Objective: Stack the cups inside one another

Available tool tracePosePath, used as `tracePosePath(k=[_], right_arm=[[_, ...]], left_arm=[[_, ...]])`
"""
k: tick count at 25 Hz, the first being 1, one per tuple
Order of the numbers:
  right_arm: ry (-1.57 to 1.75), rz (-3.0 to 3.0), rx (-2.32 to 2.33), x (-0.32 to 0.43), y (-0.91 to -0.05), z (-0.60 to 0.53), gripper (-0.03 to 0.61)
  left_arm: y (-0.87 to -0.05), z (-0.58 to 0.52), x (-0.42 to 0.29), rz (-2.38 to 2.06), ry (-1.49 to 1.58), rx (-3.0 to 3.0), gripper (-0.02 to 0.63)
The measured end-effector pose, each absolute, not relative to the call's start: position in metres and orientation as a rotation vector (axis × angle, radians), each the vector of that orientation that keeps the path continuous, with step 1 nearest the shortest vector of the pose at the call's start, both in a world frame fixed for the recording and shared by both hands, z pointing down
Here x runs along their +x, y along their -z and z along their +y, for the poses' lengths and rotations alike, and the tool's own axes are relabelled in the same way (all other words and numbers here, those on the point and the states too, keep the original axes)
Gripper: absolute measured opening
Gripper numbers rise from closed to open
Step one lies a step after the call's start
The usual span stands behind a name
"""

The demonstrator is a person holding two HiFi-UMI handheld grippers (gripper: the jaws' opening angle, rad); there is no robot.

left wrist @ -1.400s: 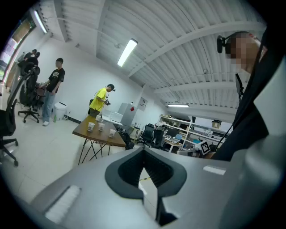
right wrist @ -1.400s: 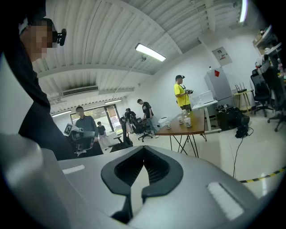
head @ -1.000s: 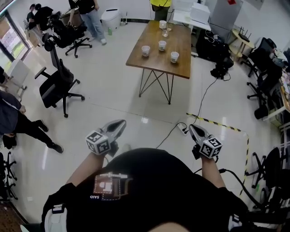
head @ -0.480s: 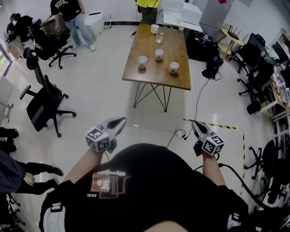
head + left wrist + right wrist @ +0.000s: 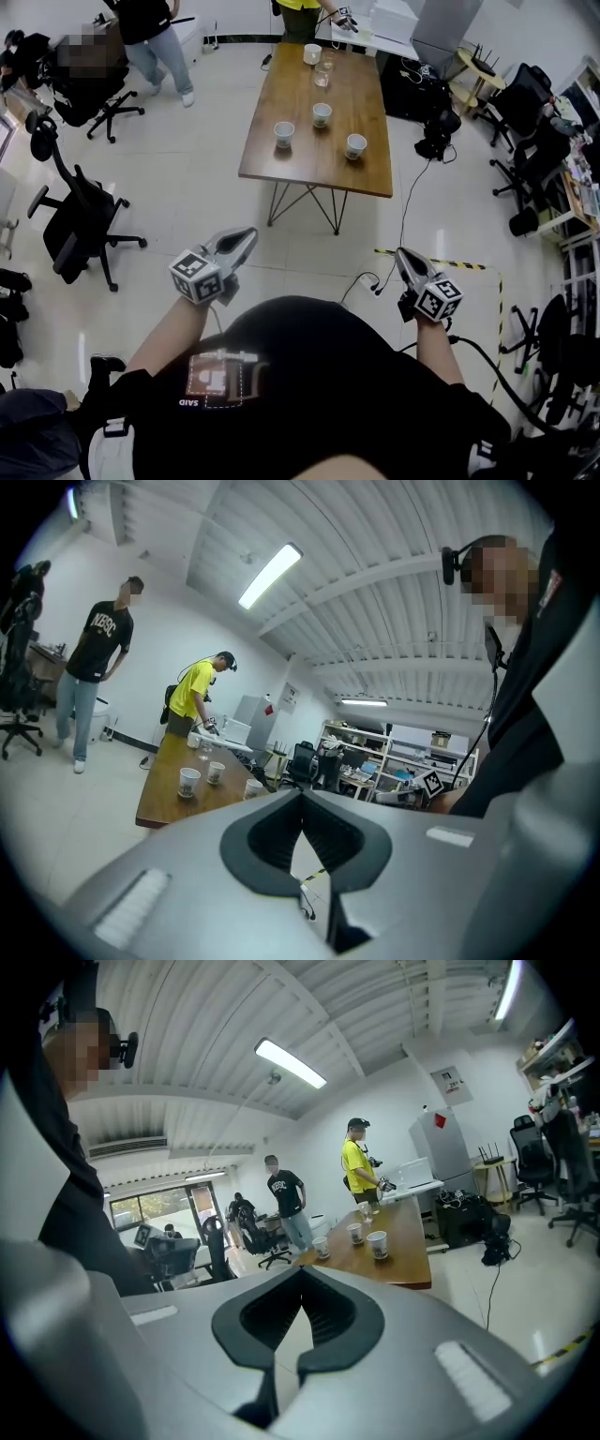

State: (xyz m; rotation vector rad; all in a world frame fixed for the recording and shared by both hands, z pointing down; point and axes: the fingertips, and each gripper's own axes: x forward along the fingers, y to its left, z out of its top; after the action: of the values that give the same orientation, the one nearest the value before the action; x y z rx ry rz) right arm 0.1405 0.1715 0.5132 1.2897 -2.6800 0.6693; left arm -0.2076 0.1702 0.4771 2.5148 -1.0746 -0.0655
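cups [image 5: 322, 114] stand apart on table [image 5: 375, 94]

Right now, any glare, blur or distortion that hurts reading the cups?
Head view: sharp, edges bowed by the wide lens, white paper cups clear on the brown wooden table. Left gripper view: fisheye, dark corners, ceiling tube light blown out, cups tiny. Right gripper view: same.
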Motion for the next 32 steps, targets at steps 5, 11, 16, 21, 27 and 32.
tracePosePath(k=[5,11,16,21,27,32], right_arm=[[-0.657,-2.737,1.123,0.182,-0.516,0.108,0.014],[-0.583,-2.771,0.96,0.231,-0.509,0.039,0.014],[-0.595,-2.792,0.936,0.239,-0.513,0.0,0.014],[-0.608,-2.774,0.948,0.216,-0.521,-0.039,0.014],[-0.574,-2.713,1.101,0.17,-0.519,-0.104,0.014],[-0.634,-2.657,1.252,0.132,-0.513,-0.148,0.014]], left_arm=[[-0.474,0.129,-0.16,-1.209,0.083,2.471,0.003],[-0.467,0.091,-0.112,-1.372,0.101,2.399,0.003],[-0.471,0.071,-0.099,-1.409,0.024,2.391,0.003],[-0.478,0.028,-0.12,-1.392,0.037,2.4,0.003],[-0.497,-0.054,-0.161,-1.246,0.008,2.479,0.003],[-0.511,-0.115,-0.189,-1.064,-0.104,2.546,0.004]])
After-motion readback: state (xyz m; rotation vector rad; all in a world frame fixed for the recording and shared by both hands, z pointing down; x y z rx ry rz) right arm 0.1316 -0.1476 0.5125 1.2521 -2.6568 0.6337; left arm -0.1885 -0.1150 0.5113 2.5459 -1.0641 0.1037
